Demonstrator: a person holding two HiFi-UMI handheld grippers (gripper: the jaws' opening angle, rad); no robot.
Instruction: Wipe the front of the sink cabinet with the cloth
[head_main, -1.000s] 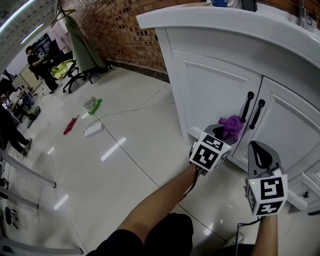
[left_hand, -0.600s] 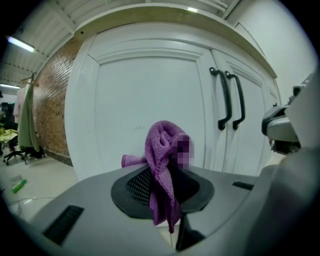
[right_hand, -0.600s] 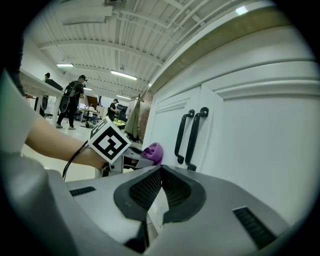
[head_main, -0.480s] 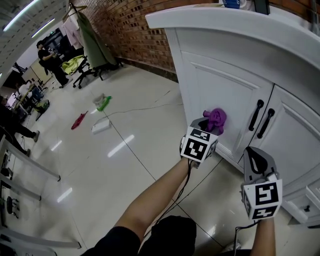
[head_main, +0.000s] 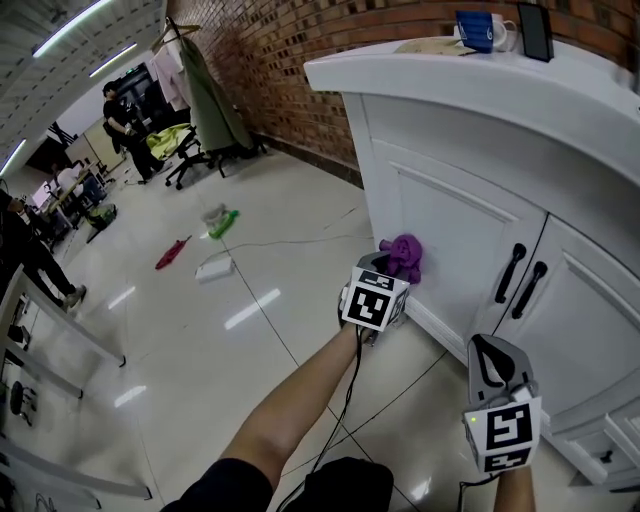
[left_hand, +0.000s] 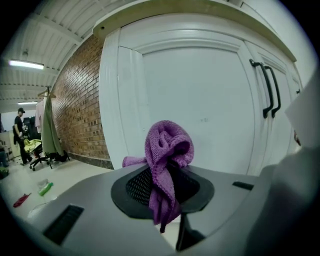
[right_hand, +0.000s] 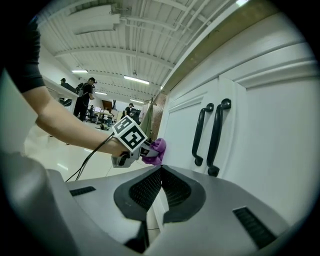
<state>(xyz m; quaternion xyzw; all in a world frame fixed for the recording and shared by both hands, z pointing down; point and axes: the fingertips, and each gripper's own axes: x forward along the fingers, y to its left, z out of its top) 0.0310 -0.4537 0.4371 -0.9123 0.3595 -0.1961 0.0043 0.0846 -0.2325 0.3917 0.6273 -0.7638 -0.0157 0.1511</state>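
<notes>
Seemingly mid-wipe: L gripper (head_main: 392, 268) has the cloth (head_main: 404, 254) up at the left door (head_main: 455, 225) of the cabinet (head_main: 370, 150), low on the panel near its outer left edge. Head view and R gripper view both put the purple wad right at the white face. It prob. touches, but no view shows contact for sure.

Step in hand, as I judge it: working across the left door. The right door, the handles (head_main: 522, 278) and the upper frame look like ground not yet covered, though no streaks or wet marks show either way.

Next move prob. calls for:
- keeping the wad pressed flat on the panel, w/ steady push toward the door
- sweeping along or up the panel, then over toward the handles
- minding the moulded panel edges, where a bunched cloth may skip

L fingers (left_hand: 137, 187): nearly together, clamped on the cloth. The cloth is pinched btwn the pads, a bunched loop stands out past the tips, and a tail hangs down the middle.

R gripper (head_main: 492, 352): hangs low and right, near the right door but apart from it, doing nothing. Its fingers (right_hand: 142, 192) are closed pad to pad w/ nothing btwn them, pointing along the cabinet front toward L gripper.
</notes>
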